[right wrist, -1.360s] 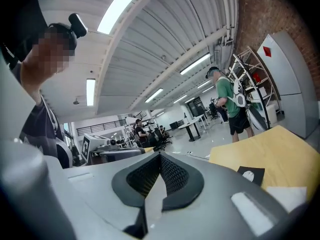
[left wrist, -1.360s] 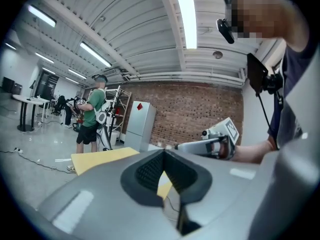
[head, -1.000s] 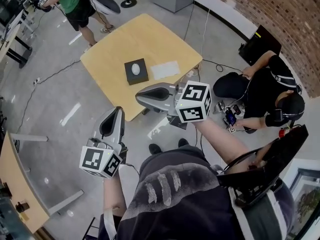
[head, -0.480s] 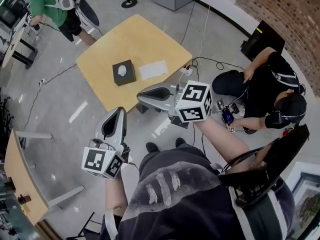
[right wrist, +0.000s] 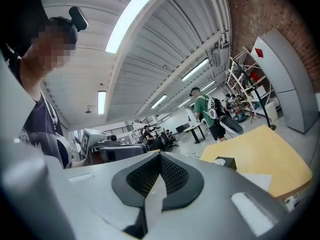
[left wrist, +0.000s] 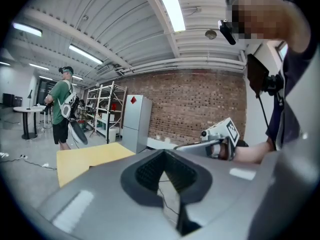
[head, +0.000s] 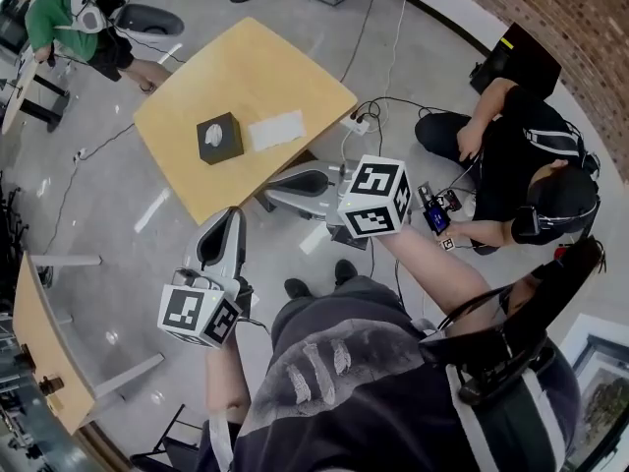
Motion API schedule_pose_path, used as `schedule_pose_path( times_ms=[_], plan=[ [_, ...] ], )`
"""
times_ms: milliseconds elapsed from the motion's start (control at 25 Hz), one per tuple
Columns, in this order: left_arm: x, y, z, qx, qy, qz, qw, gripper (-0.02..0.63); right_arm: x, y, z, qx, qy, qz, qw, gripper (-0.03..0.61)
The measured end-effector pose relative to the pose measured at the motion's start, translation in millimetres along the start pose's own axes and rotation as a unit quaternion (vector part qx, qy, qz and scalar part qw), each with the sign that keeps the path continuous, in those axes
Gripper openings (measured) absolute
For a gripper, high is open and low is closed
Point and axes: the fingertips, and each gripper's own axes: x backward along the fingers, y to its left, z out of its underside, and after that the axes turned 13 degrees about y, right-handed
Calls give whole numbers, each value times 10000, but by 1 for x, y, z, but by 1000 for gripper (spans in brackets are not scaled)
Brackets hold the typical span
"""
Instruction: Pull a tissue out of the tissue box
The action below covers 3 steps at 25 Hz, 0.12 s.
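A black tissue box (head: 219,138) with a white tissue showing at its top stands on the yellow table (head: 246,67). A flat white sheet (head: 276,130) lies just right of it. Both grippers hang over the floor, short of the table's near edge. My left gripper (head: 230,218) points up the picture, shut and empty. My right gripper (head: 271,187) points left, also shut and empty. In the right gripper view the box (right wrist: 227,162) and table (right wrist: 267,154) lie beyond the closed jaws (right wrist: 160,156). The left gripper view shows the table (left wrist: 85,159) past its closed jaws (left wrist: 162,153).
A person in black (head: 521,165) sits on the floor at the right with a device and cables. A power strip (head: 356,124) lies by the table's right corner. A person in green (head: 59,18) stands at the far left. Another wooden table (head: 34,352) is at the left edge.
In the head view the table and tissue box have slid leftward and slightly away. Both grippers keep nearly the same place in the picture and stay shut.
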Motion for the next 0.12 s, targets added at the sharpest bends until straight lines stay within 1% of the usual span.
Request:
schedule_pose_path(
  times_ms=[120],
  plan=[
    [-14,-10,-13,-135,-12,32,9999,3,12,-8,4,-12,28,14,10000,-2]
  ],
)
